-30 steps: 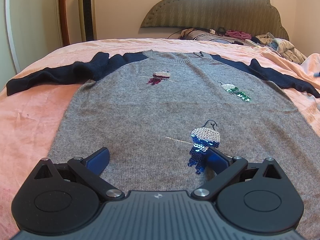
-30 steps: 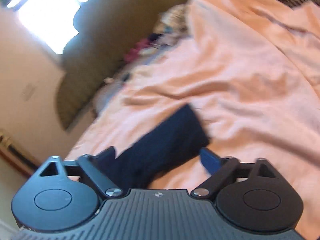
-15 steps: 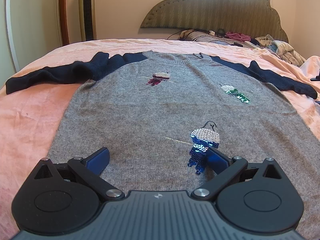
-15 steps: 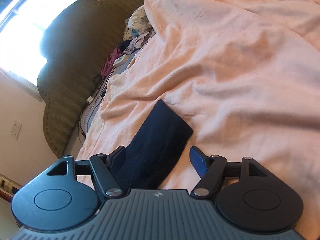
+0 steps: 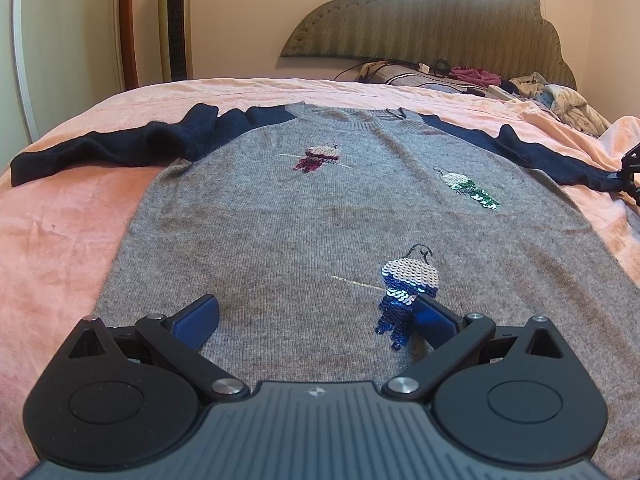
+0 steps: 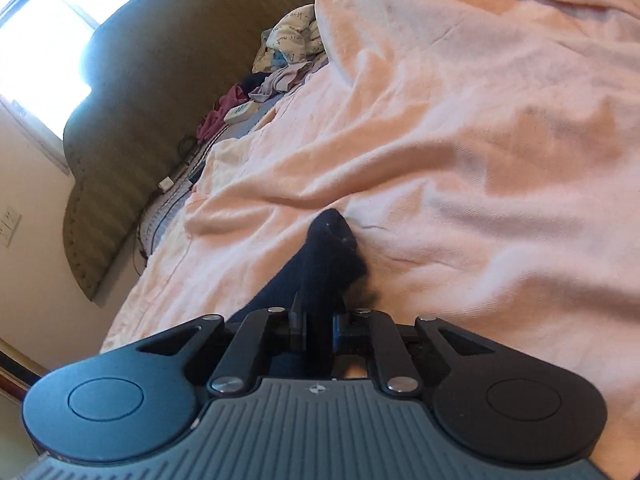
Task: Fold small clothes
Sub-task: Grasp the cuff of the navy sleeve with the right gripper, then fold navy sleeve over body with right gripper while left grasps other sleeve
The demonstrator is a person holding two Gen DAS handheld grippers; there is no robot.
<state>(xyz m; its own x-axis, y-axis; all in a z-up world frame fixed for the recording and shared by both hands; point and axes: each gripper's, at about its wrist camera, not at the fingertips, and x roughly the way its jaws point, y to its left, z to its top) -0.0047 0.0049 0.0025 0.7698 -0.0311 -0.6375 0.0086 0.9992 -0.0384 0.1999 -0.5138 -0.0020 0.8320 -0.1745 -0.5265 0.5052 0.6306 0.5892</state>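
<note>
Our right gripper (image 6: 318, 320) has just closed its jaws on the navy cuff (image 6: 330, 236) of the sweater's sleeve; the dark knit bunches up between the fingers and pokes out ahead of them over the pink blanket (image 6: 480, 140). In the left view, that gripper shows only as a black sliver at the far right edge, where the sleeve ends.

Our left gripper (image 5: 316, 312) hangs with its jaws spread wide and nothing between them, low over the hem end of the sweater (image 5: 304, 224). Its right blue finger (image 5: 432, 316) sits just beside the blue sequin figure (image 5: 404, 292); we cannot tell whether it touches the knit.

The sweater lies flat, front up, on the blanket, grey body toward us and neck toward the headboard (image 5: 432, 24). The other navy sleeve (image 5: 112, 148) stretches out to the left, rumpled near the shoulder. Two more sequin figures, a red (image 5: 318, 158) and a green (image 5: 470, 190), sit higher on the chest. Loose clothes (image 5: 560, 100) are piled by the headboard.
</note>
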